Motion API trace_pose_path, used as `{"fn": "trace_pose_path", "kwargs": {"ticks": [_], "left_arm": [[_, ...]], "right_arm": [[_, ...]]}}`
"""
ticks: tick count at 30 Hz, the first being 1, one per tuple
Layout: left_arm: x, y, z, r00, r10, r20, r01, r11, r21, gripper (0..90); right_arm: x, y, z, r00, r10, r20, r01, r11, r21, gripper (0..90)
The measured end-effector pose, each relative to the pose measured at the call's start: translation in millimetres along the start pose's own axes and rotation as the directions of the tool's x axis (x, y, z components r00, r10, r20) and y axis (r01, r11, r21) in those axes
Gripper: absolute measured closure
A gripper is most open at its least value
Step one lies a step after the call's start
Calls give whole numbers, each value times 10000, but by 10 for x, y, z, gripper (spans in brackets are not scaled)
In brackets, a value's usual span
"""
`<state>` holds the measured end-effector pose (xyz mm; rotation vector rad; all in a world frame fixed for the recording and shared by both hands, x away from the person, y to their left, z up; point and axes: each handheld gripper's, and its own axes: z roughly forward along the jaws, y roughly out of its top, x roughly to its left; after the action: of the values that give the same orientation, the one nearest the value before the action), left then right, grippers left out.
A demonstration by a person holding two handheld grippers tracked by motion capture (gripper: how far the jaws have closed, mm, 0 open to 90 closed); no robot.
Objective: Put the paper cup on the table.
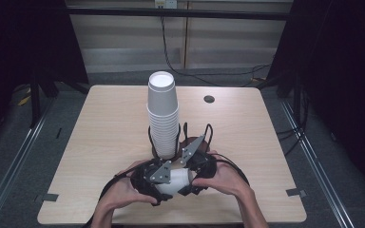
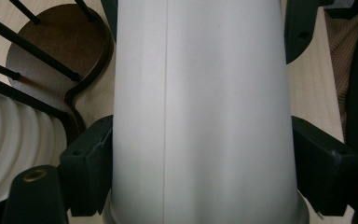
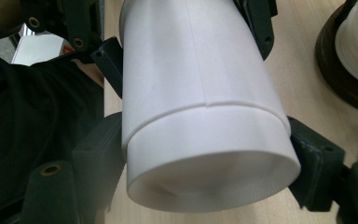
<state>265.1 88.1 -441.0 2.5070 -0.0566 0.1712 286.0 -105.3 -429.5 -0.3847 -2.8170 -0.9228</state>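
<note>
Both claws, left claw [image 1: 159, 183] and right claw [image 1: 192, 178], clamp one white cup [image 1: 177, 180] before the cup stack [image 1: 163, 114].

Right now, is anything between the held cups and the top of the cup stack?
Nothing visible. Both grippers, left and right, clamp the nested white cups low near the table's front, and the stack stands just behind.

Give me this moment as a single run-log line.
left gripper: shut on white paper cups | right gripper: shut on white paper cups | white paper cups: two nested, held lying sideways, near edge | cup stack: upright in holder
</note>
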Motion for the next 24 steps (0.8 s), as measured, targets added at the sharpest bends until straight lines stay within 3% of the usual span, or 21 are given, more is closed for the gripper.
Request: {"fn": "trace_pose_path", "kwargs": {"ticks": [13,17,24], "left_arm": [[28,-42,-36,9999,-38,-136,30,9982,-599,147],[50,-65,-61,9994,-291,-174,270,9936,-1101,145],[61,-85,-123,9992,-323,-245,282,9875,-1550,146]], "right_arm": [[23,30,-61,9998,68,165,-67,10000,-57,245],[25,48,-76,9997,-26,249,29,9999,-122,245],[33,71,-96,9996,-79,289,82,9999,-123,245]]}}
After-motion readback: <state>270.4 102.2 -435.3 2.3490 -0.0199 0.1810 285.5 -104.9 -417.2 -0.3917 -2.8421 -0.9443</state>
